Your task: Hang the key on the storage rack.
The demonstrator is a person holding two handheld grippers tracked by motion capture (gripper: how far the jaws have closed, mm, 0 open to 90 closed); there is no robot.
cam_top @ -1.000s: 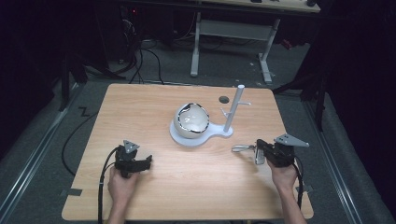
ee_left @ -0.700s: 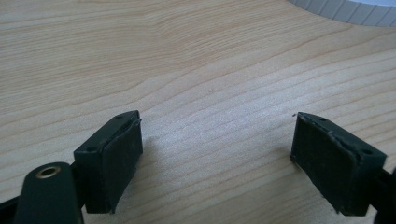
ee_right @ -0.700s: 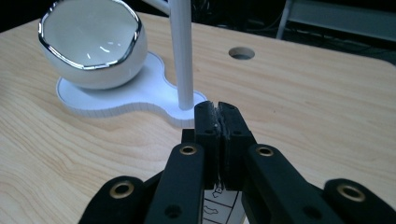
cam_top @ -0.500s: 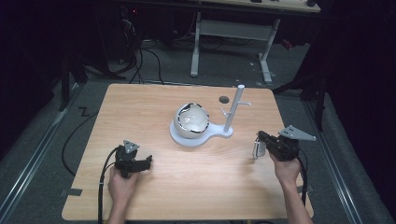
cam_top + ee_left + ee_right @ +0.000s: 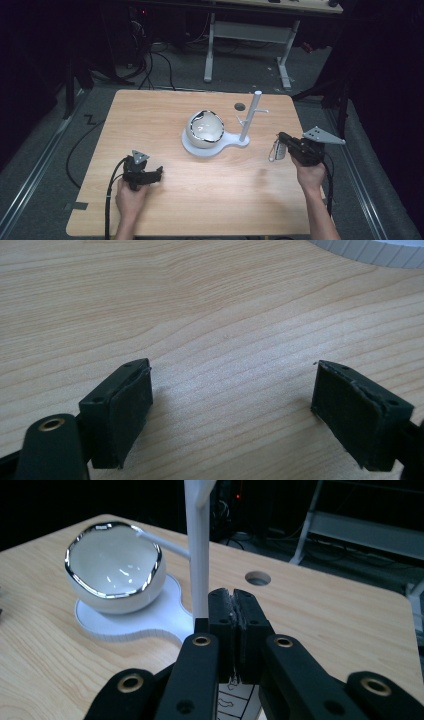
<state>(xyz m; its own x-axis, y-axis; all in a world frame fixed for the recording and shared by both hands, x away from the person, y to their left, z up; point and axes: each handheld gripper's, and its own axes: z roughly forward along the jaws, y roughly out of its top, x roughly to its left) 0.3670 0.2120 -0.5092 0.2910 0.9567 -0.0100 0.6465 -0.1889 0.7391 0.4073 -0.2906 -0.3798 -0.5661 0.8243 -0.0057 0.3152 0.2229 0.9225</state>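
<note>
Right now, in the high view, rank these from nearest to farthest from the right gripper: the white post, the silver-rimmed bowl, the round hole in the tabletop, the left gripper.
1. white post: just left of the right gripper, on the stand.
2. round hole: beyond the post, toward the far edge.
3. silver-rimmed bowl: left of the post; close to the hole's distance, hard to separate.
4. left gripper: near left side.

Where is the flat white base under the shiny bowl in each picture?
High view: the white base lies mid-table, under the bowl and the post.
Left gripper view: its ribbed edge peeks in at the top right corner.
Right gripper view: it spreads out left of centre, beneath the bowl.
Shared landmark: the light wooden table lies under it in every view.
</note>
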